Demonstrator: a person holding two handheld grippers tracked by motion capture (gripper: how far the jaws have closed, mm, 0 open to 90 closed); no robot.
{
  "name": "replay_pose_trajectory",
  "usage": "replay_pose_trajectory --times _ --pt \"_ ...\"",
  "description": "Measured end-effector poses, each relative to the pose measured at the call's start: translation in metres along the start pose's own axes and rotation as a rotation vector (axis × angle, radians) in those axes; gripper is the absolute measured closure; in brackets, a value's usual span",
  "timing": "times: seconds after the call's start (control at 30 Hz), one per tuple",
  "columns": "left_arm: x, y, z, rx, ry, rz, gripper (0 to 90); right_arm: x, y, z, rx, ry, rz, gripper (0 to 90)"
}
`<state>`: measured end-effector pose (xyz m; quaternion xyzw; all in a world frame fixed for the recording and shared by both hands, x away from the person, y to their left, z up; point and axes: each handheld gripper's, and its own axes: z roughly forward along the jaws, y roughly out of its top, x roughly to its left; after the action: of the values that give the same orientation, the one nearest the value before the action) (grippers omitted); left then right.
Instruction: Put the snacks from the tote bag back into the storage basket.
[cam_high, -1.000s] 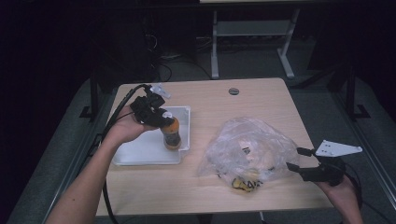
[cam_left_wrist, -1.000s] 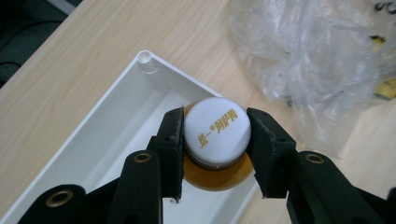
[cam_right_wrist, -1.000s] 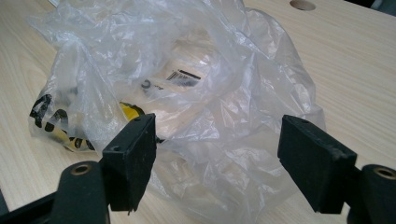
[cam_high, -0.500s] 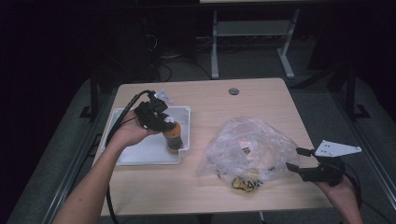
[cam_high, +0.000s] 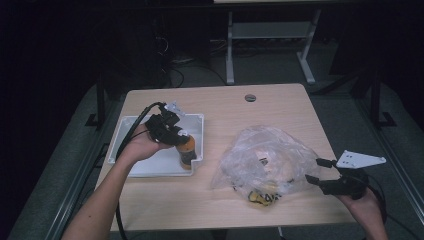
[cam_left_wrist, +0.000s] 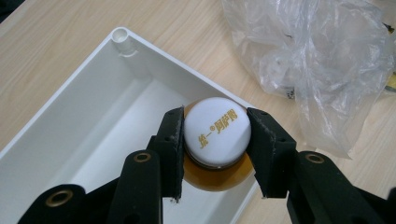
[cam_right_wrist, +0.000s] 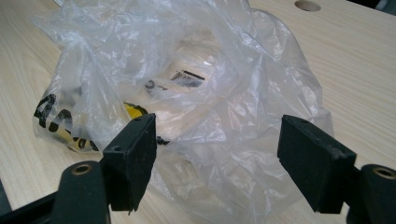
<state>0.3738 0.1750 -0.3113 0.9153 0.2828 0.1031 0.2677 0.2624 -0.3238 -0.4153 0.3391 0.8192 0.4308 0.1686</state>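
Note:
An amber bottle (cam_high: 186, 154) with a white cap (cam_left_wrist: 215, 131) stands upright in the front right corner of the white tray (cam_high: 145, 167). My left gripper (cam_high: 176, 137) is shut on the bottle, its two black pads (cam_left_wrist: 173, 140) pressed against the sides of the cap from above. The tray's wall (cam_left_wrist: 154, 53) runs just behind the bottle. A crumpled clear plastic bag (cam_high: 265, 157) lies right of the tray with yellow and black items (cam_high: 260, 196) inside. My right gripper (cam_high: 315, 172) stands open at the bag's right edge, with bag film (cam_right_wrist: 187, 70) in front of its jaws.
A small crumpled clear wrapper (cam_high: 175, 107) lies at the tray's back edge. A round cable hole (cam_high: 250, 97) sits near the table's far edge. The wooden table (cam_high: 225, 210) ends just before the right hand. A metal frame (cam_high: 270, 35) stands on the floor behind.
The left hand has lowered the bottle a little into the tray's front right corner. The right gripper and the bag have stayed in place.

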Motion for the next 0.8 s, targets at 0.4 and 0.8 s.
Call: replay_pose_trajectory --times 0.4,0.8 --pt "0.0036 -0.0027 0.0011 -0.022 -0.019 -0.025 59.1 0.0016 0.0013 0.0008 0.001 0.003 -0.004 27.5" --pt "0.0049 -0.0038 0.0010 -0.023 -0.028 -0.027 59.0 0.0013 0.0017 0.0004 -0.003 0.006 -0.003 27.5"
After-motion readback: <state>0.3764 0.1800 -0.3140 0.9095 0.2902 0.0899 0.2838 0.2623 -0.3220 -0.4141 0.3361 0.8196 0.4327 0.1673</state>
